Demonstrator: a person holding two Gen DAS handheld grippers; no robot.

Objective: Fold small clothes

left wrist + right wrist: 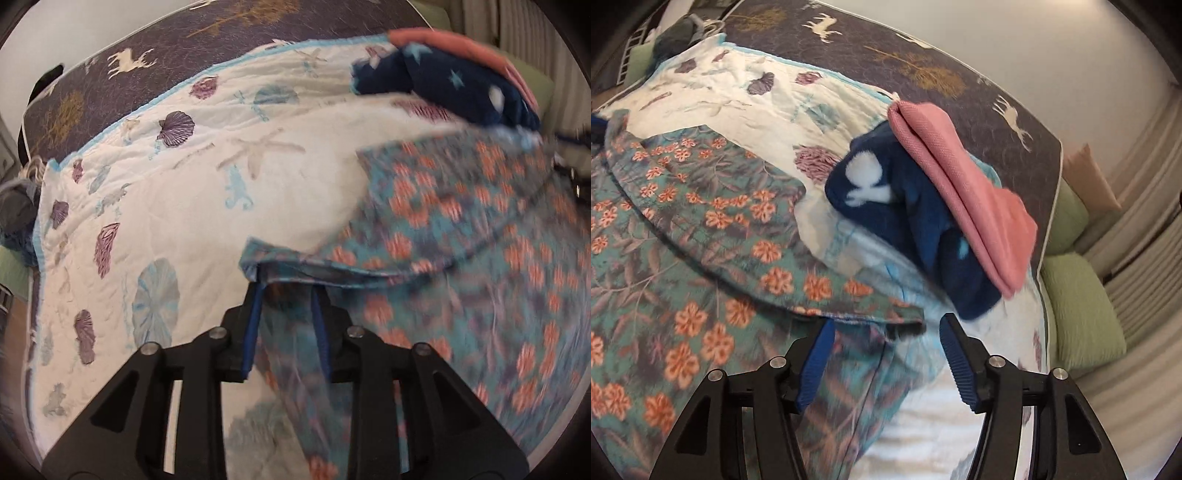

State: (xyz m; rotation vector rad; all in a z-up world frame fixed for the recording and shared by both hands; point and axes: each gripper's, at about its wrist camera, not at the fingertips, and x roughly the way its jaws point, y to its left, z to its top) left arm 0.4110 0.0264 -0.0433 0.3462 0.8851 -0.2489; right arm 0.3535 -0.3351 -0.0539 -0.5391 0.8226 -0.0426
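A: Where does the teal cotton garment printed with orange flowers [701,229] lie?

B: Spread on the white quilt with shell and starfish prints [177,206], which covers a bed with a dark deer-patterned cover [960,62]. A folded hem runs across just ahead of both pairs of tongs.

A: State of the left tongs [288,295]?

B: Parted. 1 corner of the garment's hem drapes over the 2 blue pads, and cloth hangs between them; the pads do not press on it.

A: And the right tongs [886,332]?

B: Released, jaws wide. The hem's end lies between the tips, touching neither pad clearly.

A: Other items?

B: A folded pink cloth [960,192] rests on a navy fleece item with white stars [905,229], beyond the right tongs.
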